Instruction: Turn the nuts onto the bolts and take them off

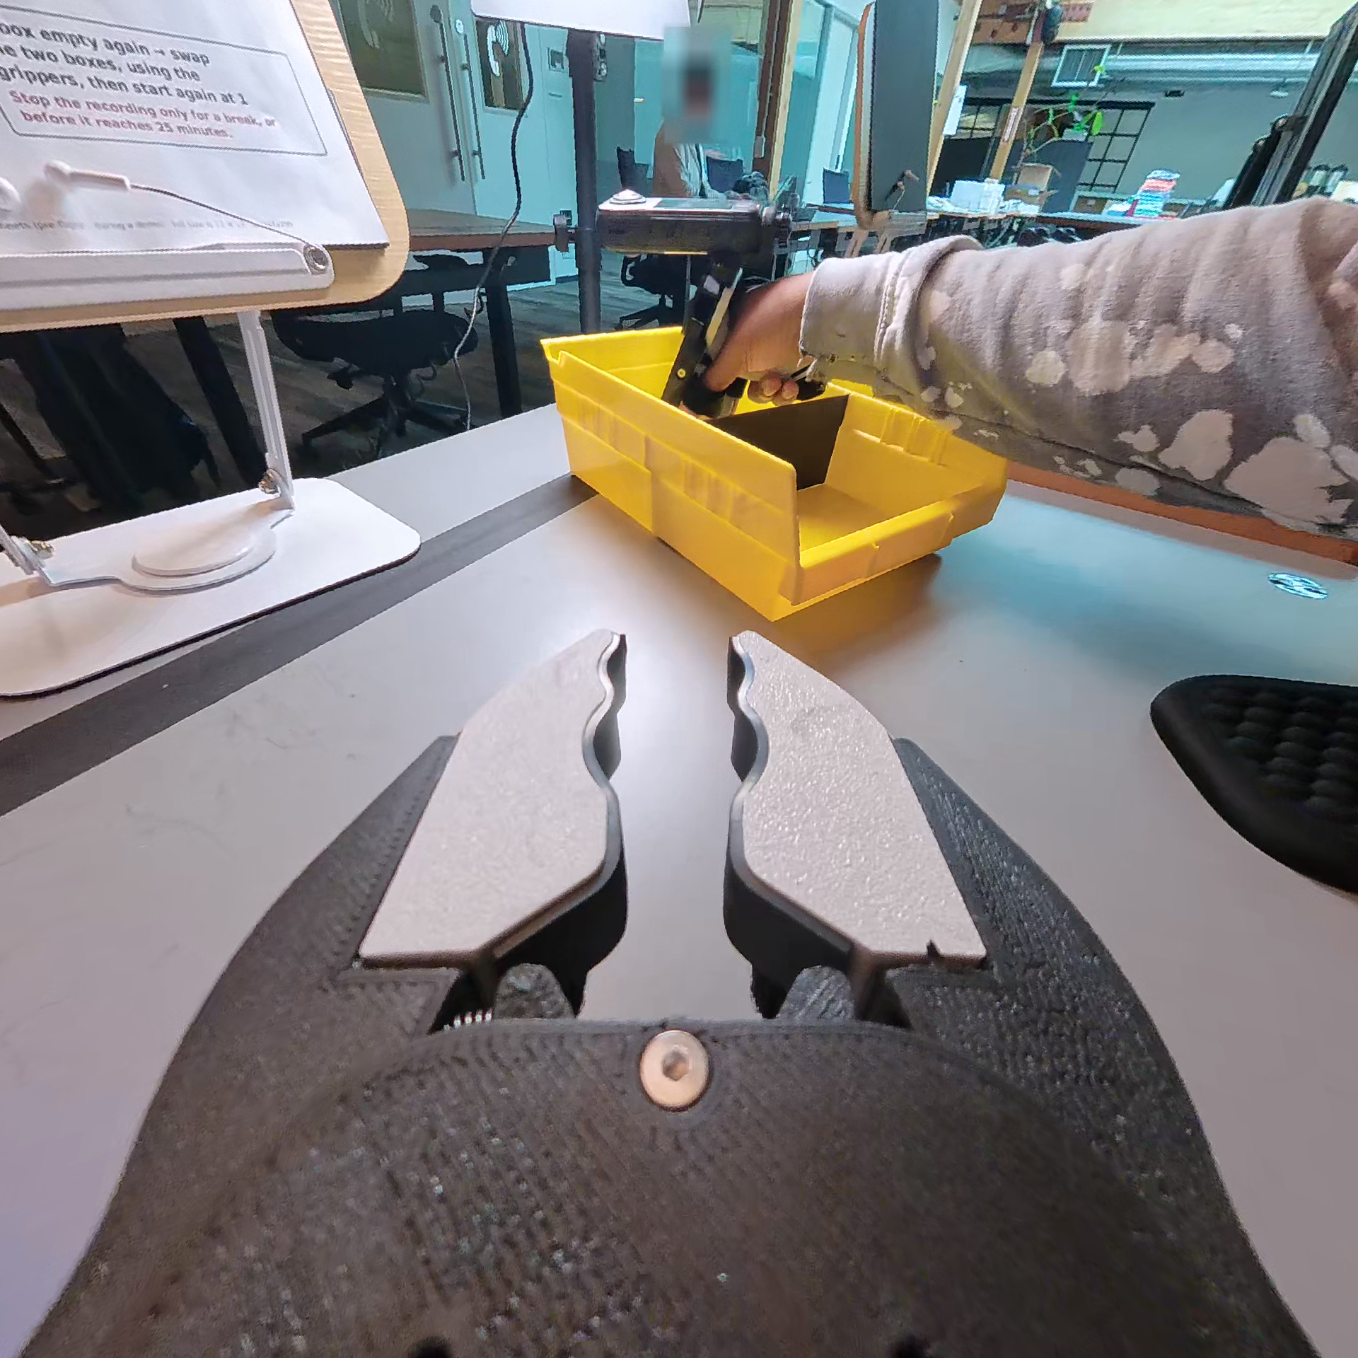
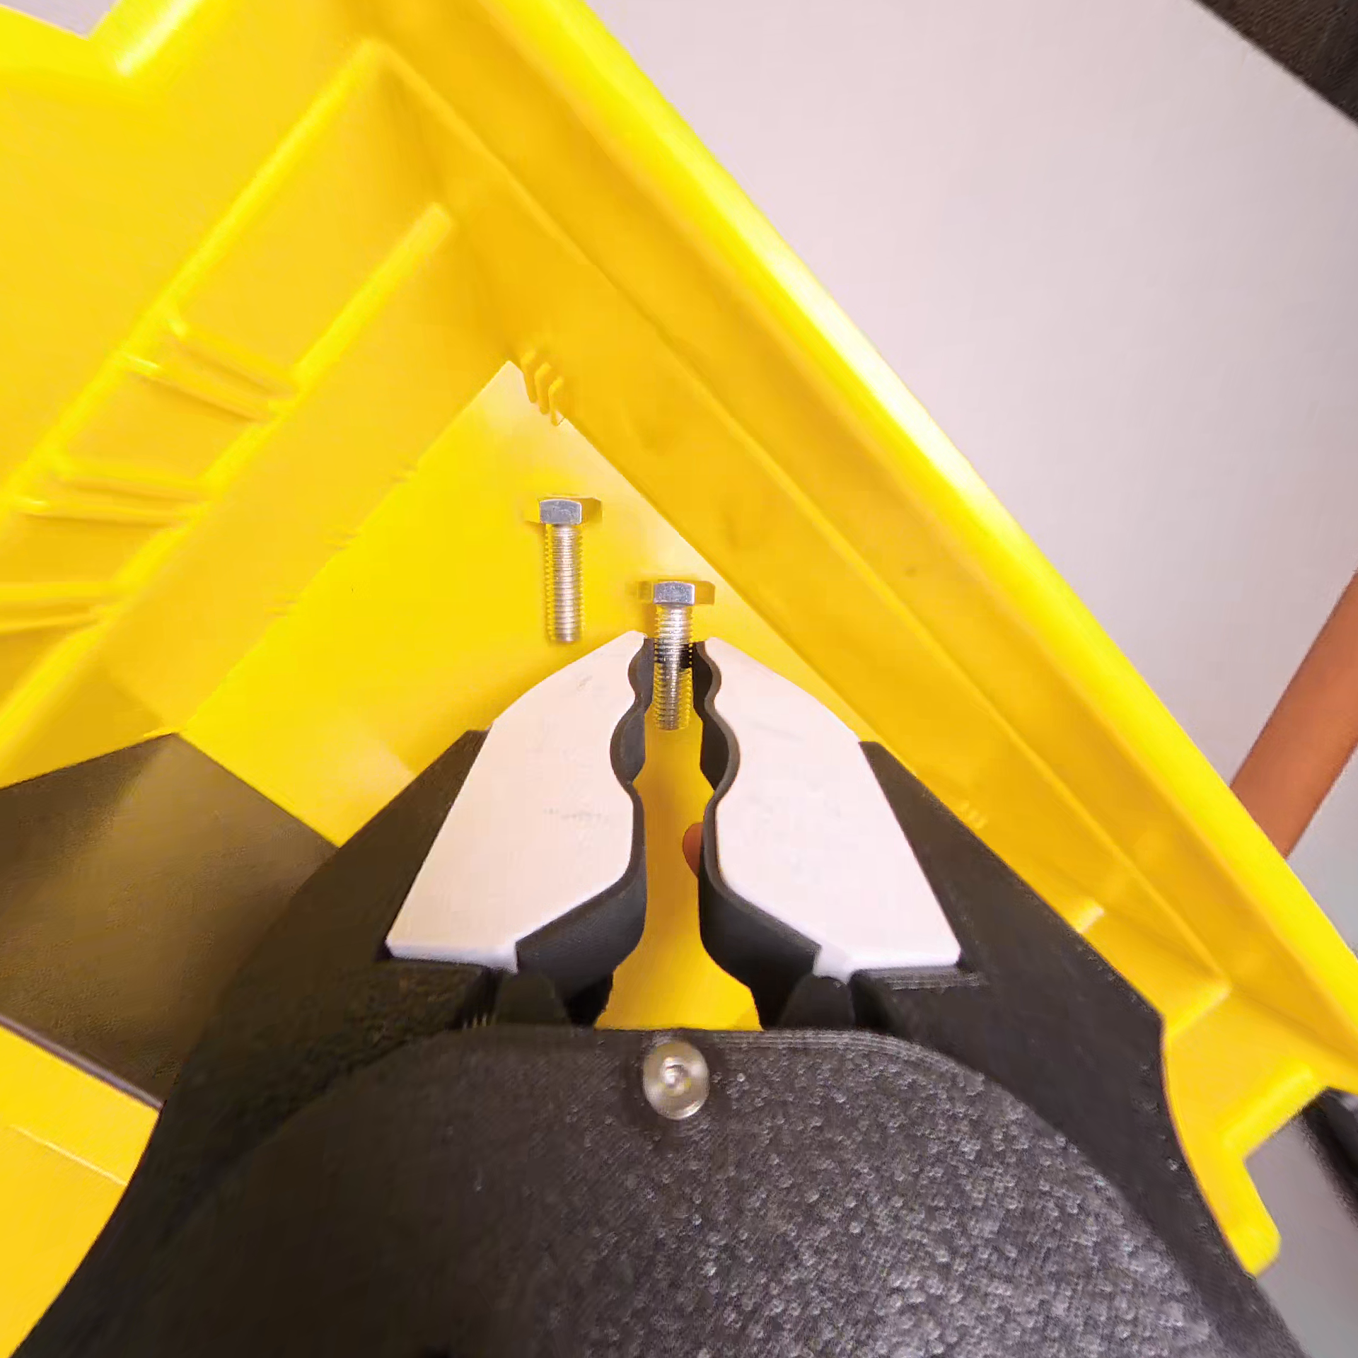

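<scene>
Nearest the lens in the left wrist view, the left gripper hovers low over the grey table, its fingers apart with bare tabletop between them and nothing held. Its black body fills the bottom of the view and is cut off by the edges.

In the right wrist view the right gripper reaches down into the yellow bin. Its fingertips sit on either side of the shank of a silver hex bolt, with a narrow gap left between the pads further back; whether the tips actually press on the threads or only flank them is hard to tell. That bolt lies on the bin floor in a corner, its long axis running straight away from the camera, head far, threaded end toward the gripper's body. A second bolt lies just beside it to the left, parallel, head also far, not touching it. No nuts can be made out.

From the left wrist view the bin's contents are hidden by its walls; only a black divider shows inside. A hand in a mottled grey sleeve holds the right gripper's handle, and its fingers are out of sight below the rim. A white document stand with a printed sheet stands at the left, a black textured pad is cut off at the right. Beyond lies an open workshop with desks, chairs and a blurred-out person.
</scene>
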Available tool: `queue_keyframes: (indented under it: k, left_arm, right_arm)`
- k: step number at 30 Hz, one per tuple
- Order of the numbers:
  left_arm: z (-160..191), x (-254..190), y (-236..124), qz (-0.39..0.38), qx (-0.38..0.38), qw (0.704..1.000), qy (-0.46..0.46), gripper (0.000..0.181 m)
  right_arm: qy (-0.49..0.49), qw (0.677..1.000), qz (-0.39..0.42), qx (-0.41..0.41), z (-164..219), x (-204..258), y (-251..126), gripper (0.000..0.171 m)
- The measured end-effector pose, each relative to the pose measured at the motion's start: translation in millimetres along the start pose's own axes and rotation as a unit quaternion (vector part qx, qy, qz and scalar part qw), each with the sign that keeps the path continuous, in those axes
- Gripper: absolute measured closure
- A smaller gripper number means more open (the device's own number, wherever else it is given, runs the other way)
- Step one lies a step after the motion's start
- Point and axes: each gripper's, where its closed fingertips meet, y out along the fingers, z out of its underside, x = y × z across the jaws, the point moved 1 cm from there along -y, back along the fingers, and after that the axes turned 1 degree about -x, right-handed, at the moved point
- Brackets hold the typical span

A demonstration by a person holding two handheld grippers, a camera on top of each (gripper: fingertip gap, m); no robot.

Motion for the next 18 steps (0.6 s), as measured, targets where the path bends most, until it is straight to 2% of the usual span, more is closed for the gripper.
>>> queue_keyframes:
  k: [5,8,11,14,18]
  left_arm:
    - [5.3,0.3,2.6,0.003,0.008,1.0,-0.004,0.155]
    - [3.8,-1.8,2.9,0.006,0.005,1.0,-0.005,0.155]
    - [-1.3,-2.6,2.2,0.005,-0.002,1.0,-0.004,0.155]
    - [-12.3,-1.7,-1.4,0.001,-0.014,1.0,-0.002,0.154]
    - [-45.5,10.2,-19.2,-0.016,-0.029,0.999,0.037,0.155]
  right_arm:
    - [-0.006,1.0,-0.013,0.015,6.8,4.0,9.9,0.159]
    - [-0.008,0.999,-0.019,-0.037,-6.1,8.4,-11.1,0.155]
    - [-0.012,0.986,-0.021,-0.163,-35.6,22.7,-65.6,0.154]
    - [-0.032,0.949,-0.038,-0.312,-53.2,60.8,-139.1,0.152]
    - [-0.059,0.886,-0.09,-0.451,-30.4,136.6,-218.3,0.152]
